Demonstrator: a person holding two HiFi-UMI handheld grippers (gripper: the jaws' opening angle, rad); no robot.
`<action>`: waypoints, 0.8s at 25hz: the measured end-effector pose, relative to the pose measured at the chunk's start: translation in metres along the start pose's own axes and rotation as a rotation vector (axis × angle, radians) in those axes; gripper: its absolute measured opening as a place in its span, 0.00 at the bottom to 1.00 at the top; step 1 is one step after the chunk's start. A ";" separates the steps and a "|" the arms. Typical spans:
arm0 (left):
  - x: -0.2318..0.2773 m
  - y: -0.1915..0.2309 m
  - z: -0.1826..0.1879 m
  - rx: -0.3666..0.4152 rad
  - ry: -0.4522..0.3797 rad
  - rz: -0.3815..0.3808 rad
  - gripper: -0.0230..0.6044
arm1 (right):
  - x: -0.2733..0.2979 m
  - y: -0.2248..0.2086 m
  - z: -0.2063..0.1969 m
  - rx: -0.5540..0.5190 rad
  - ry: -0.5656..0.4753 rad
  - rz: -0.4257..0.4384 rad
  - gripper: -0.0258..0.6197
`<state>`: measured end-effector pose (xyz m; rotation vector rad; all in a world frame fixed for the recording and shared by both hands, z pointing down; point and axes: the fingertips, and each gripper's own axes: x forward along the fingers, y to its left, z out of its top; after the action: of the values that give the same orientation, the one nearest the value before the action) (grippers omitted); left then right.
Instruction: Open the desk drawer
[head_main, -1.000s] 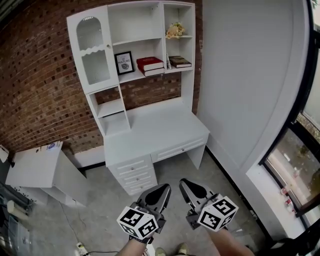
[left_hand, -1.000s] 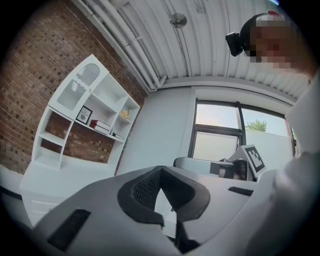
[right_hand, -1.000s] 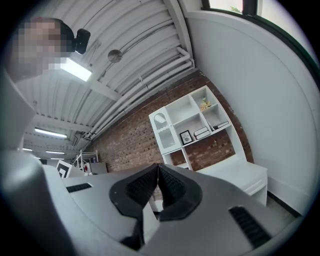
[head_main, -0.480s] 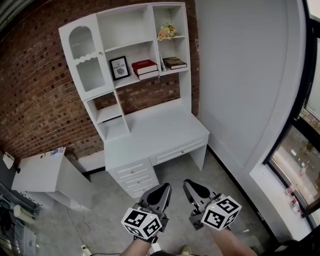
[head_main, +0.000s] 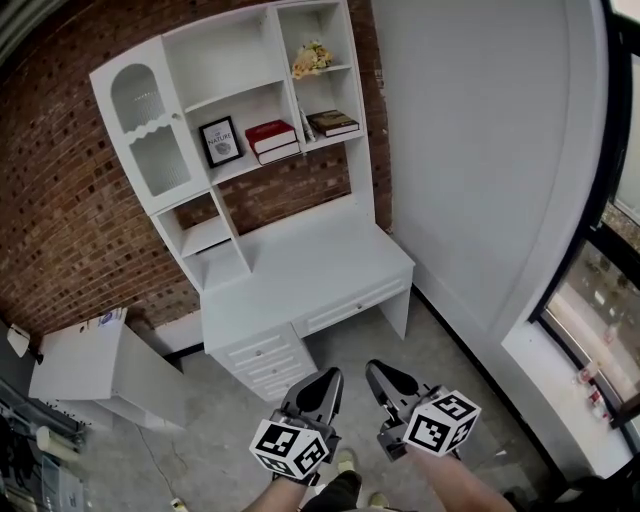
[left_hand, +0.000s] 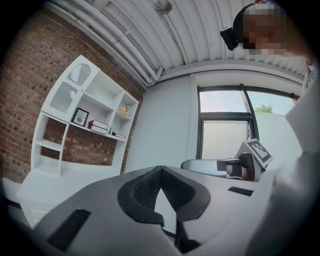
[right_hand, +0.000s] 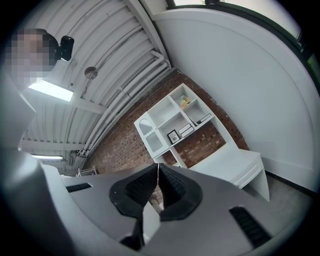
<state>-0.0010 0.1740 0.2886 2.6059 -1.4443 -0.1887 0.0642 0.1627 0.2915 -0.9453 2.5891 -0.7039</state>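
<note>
A white desk (head_main: 300, 265) with a tall hutch (head_main: 150, 110) stands against the brick wall. Its wide drawer (head_main: 345, 308) under the top is closed, and a stack of three small closed drawers (head_main: 262, 360) sits at its left. My left gripper (head_main: 330, 376) and right gripper (head_main: 374, 368) hang side by side over the concrete floor, short of the desk and pointing at it. Both are shut with nothing between the jaws. The left gripper view shows the shut left gripper (left_hand: 160, 168) with the desk (left_hand: 55, 177) beyond. In the right gripper view, the shut right gripper (right_hand: 158, 166) faces the desk (right_hand: 235, 165).
Books (head_main: 272, 137), a framed picture (head_main: 220, 140) and flowers (head_main: 312, 58) are on the hutch shelves. A low white cabinet (head_main: 85, 350) stands left of the desk. A grey wall (head_main: 480, 150) and a window (head_main: 605, 330) close the right side. The person's shoe (head_main: 345, 462) shows below the grippers.
The desk has slid left and tilted more in the head view as the person came nearer. Both grippers moved along toward the desk, still shut and side by side.
</note>
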 end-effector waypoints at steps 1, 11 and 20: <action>0.006 0.004 -0.002 -0.001 0.003 -0.003 0.05 | 0.005 -0.007 0.000 0.004 0.003 -0.005 0.07; 0.086 0.088 -0.019 0.006 0.027 -0.032 0.05 | 0.098 -0.084 -0.004 0.010 0.066 -0.074 0.07; 0.157 0.176 -0.022 0.012 0.054 -0.090 0.05 | 0.205 -0.145 0.000 0.018 0.084 -0.113 0.07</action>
<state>-0.0601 -0.0499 0.3393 2.6659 -1.3166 -0.1191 -0.0119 -0.0695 0.3483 -1.0857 2.6127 -0.8111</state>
